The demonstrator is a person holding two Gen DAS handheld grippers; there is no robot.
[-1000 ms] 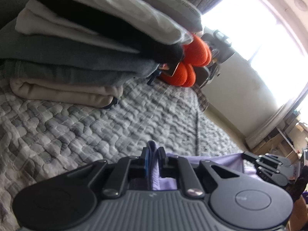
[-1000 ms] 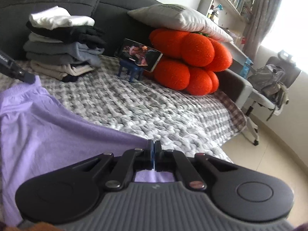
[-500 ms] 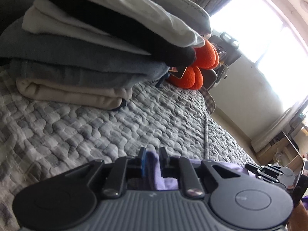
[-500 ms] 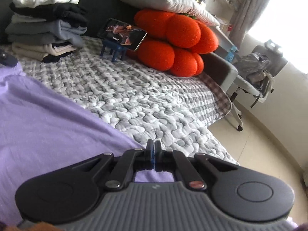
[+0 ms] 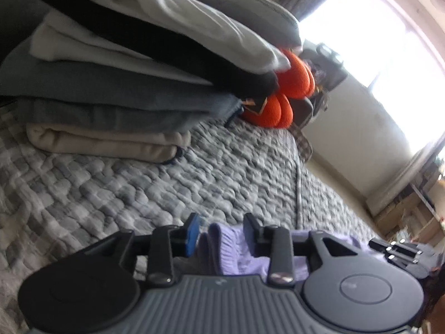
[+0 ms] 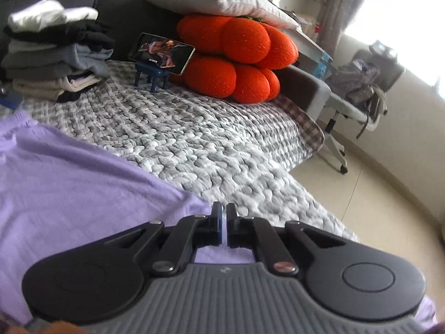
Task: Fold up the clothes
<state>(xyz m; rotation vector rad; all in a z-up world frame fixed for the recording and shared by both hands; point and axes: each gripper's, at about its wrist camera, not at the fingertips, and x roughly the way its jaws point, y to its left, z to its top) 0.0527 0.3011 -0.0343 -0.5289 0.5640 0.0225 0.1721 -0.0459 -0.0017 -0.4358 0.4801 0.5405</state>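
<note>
A purple garment [image 6: 69, 183] lies spread on the grey quilted cover [image 6: 194, 139]. Its ribbed hem [image 5: 230, 253] stands bunched between the jaws of my left gripper [image 5: 221, 222], which are opening; the pads stand clear of the cloth on both sides. My right gripper [image 6: 224, 222] sits at the garment's right edge. Its jaws are opening too, with only a thin slit between the pads, and the cloth lies under them rather than in the slit. The left wrist view shows the right gripper [image 5: 395, 250] low at the far right. A stack of folded clothes [image 5: 111, 83] rises just beyond the left gripper.
The stack of folded clothes [image 6: 52, 61] stands against the grey sofa back. A phone on a blue stand [image 6: 161, 53], an orange cushion [image 6: 230, 64] and a white pillow [image 6: 219, 0] lie further right. Past the cover's edge are floor [image 6: 375, 208] and a chair with a backpack [image 6: 358, 91].
The left jaws have spread apart and let go of the purple hem. The right jaws have parted to a slit. The right view has swung and rolled slightly.
</note>
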